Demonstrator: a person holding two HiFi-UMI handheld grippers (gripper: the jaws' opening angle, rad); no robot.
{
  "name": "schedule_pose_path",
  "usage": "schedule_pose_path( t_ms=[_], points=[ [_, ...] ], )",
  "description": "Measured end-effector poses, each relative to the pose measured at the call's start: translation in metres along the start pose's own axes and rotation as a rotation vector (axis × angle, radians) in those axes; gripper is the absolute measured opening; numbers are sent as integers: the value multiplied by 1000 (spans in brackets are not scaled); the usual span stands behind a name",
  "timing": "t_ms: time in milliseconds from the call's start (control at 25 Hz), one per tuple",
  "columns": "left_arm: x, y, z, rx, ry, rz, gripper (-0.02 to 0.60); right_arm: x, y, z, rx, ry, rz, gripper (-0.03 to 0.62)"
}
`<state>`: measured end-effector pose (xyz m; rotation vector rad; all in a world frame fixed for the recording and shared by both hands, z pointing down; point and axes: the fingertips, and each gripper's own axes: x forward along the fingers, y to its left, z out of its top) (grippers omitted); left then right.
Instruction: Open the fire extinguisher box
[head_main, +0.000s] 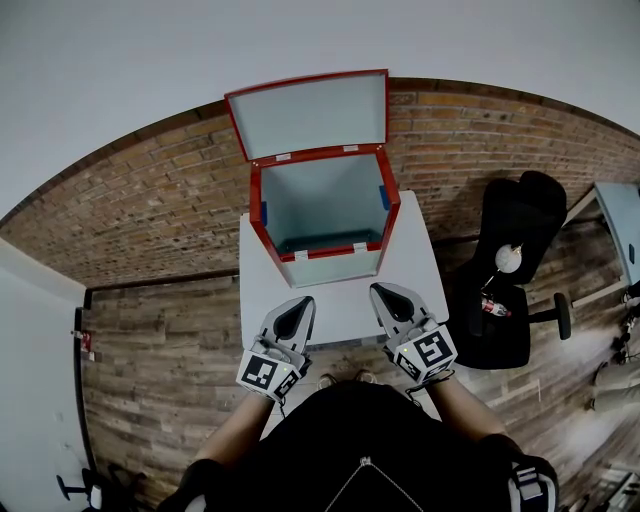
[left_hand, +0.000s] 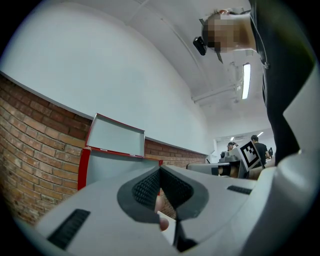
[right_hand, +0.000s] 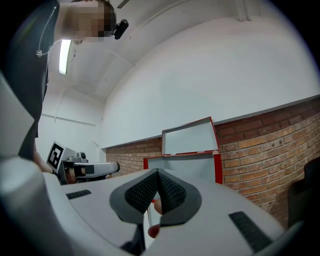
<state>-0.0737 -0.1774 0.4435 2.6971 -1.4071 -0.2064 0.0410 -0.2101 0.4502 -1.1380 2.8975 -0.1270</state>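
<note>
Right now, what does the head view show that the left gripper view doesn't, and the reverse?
Head view only: a black chair, the floor, the inside of the box. Left gripper view only: a ceiling light, people at the back. Both: the box with its lid up, the brick wall, the left gripper and right gripper.

A white rectangular bench (head_main: 345, 305) stands on a brown wood-plank floor (head_main: 160, 370). 1 thing rests on it: a red metal box (head_main: 325, 205), pale grey inside, at the bench's 12 o'clock end, its lid (head_main: 310, 112) raised. A black office chair (head_main: 510, 270) stands on the floor at 3 o'clock.
</note>
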Motion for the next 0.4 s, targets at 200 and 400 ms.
schedule_pose_path(
  t_ms=[200,400],
  points=[
    [0,-1,-1,3,5,-1,48,-1,-4,-1,-6,10,-15,17],
    [1,-1,2,2,6,4,48,-3,-3,0,-8,17,-20,17]
  ],
)
